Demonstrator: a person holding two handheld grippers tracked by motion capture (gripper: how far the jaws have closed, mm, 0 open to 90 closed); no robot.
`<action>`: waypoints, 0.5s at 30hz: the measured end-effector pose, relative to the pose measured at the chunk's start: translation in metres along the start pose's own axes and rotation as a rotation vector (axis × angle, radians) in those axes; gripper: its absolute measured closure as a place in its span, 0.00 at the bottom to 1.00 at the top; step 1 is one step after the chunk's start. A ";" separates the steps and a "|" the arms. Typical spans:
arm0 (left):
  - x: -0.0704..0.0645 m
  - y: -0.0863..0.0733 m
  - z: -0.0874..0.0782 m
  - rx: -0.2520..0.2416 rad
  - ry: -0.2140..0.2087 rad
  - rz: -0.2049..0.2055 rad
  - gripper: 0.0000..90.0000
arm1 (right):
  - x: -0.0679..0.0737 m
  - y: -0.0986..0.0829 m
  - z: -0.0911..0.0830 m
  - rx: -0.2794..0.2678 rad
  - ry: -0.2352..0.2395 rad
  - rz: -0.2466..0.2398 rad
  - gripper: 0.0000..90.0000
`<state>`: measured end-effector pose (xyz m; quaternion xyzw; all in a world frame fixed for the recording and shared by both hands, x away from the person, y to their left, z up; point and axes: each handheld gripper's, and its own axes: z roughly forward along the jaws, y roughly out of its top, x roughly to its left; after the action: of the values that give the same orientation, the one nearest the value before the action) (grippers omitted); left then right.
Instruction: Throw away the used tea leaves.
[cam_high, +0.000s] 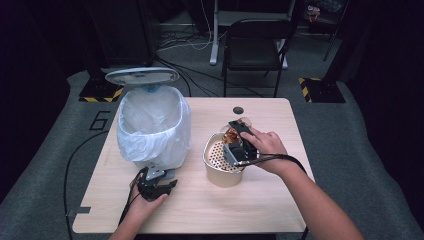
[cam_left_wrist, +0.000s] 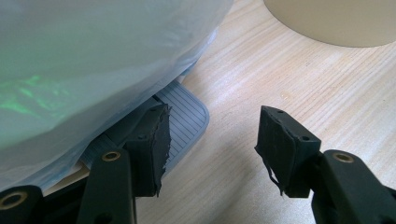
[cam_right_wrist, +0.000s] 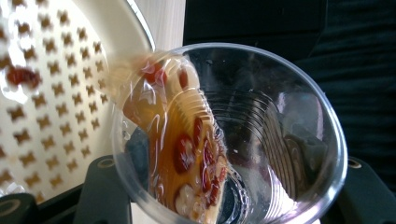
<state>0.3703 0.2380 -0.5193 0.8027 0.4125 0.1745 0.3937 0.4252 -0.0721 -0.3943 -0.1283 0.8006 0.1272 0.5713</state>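
The right hand-held gripper (cam_high: 239, 142) pinches a clear plastic cup (cam_right_wrist: 243, 135) between its jaws and tips it over a cream strainer bowl (cam_high: 220, 160) near the middle of the counter (cam_high: 280, 200). In the right gripper view amber liquid with red berries and pale bits slides toward the cup's lip, right at the bowl's perforated insert (cam_right_wrist: 51, 93); one red piece already lies on the holes, while most of the contents are still in the cup. The left hand-held gripper (cam_left_wrist: 210, 135) sits low at the foot of a pedal bin (cam_high: 152, 125) lined with a white bag, its jaws spread with nothing between them; one pad is on or just above the grey ribbed pedal (cam_left_wrist: 187, 116), though contact cannot be confirmed. In the high view the bin's lid (cam_high: 141, 75) stands raised. The pour looks partly done: draining the cup remains, and the solids probably go into the bin afterwards.
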 end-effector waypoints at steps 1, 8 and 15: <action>0.000 0.000 0.000 0.000 0.000 0.000 0.49 | 0.002 0.000 0.000 0.004 -0.011 -0.026 0.45; 0.000 0.000 0.000 0.001 0.000 0.002 0.49 | 0.010 0.000 0.000 0.034 -0.085 -0.204 0.46; 0.000 0.000 0.000 0.001 0.000 0.003 0.49 | 0.017 0.004 -0.002 0.043 -0.167 -0.370 0.46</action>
<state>0.3704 0.2382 -0.5192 0.8035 0.4114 0.1748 0.3933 0.4166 -0.0704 -0.4100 -0.2499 0.7159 0.0134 0.6518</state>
